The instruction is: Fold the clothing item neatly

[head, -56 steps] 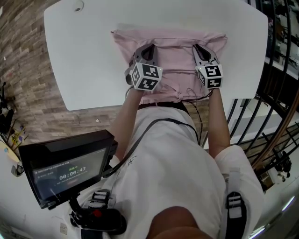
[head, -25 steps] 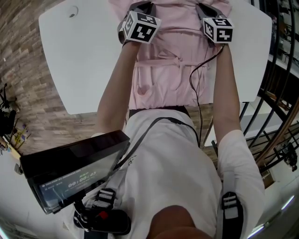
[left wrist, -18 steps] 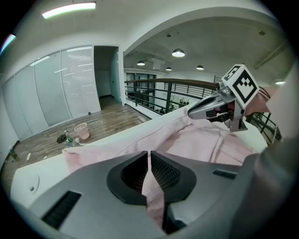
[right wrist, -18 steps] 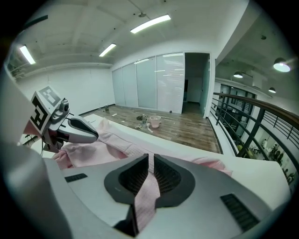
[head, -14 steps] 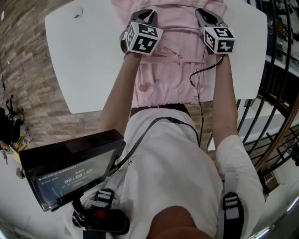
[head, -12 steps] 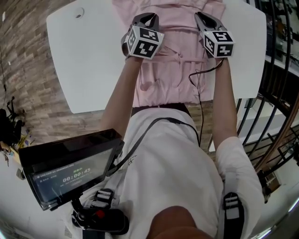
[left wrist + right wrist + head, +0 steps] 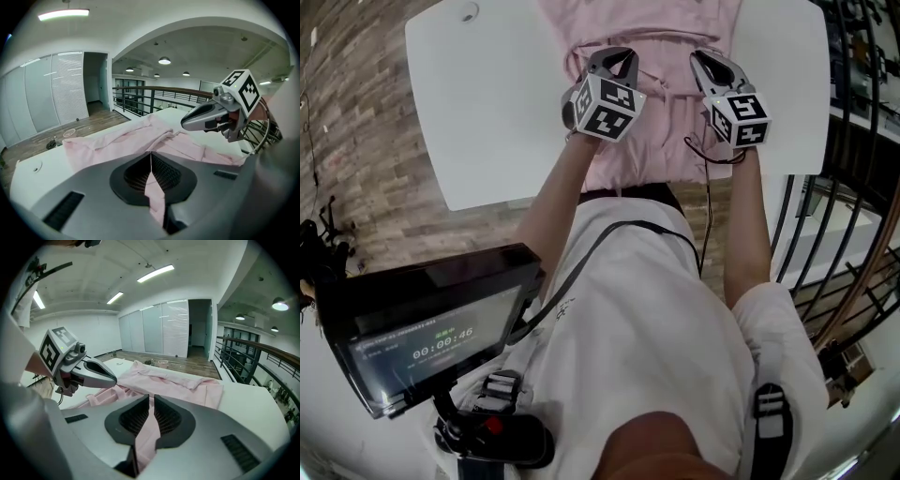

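The left gripper (image 7: pixel 619 56) and right gripper (image 7: pixel 703 61) each clamp a fold of the pink garment (image 7: pixel 661 23), which is cut off at the head view's top.

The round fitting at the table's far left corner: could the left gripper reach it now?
Probably: only bare table separates the left gripper from the round fitting. But its fingers are shut on the pink garment, which would drag along.

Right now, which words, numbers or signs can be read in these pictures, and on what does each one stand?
"00:00:46": timer on the screen.
Small green text above the timer, and the line at the screen's top: too small to read.
Left cube and right cube: black-and-white square markers only, no words.
Nothing else bears text.
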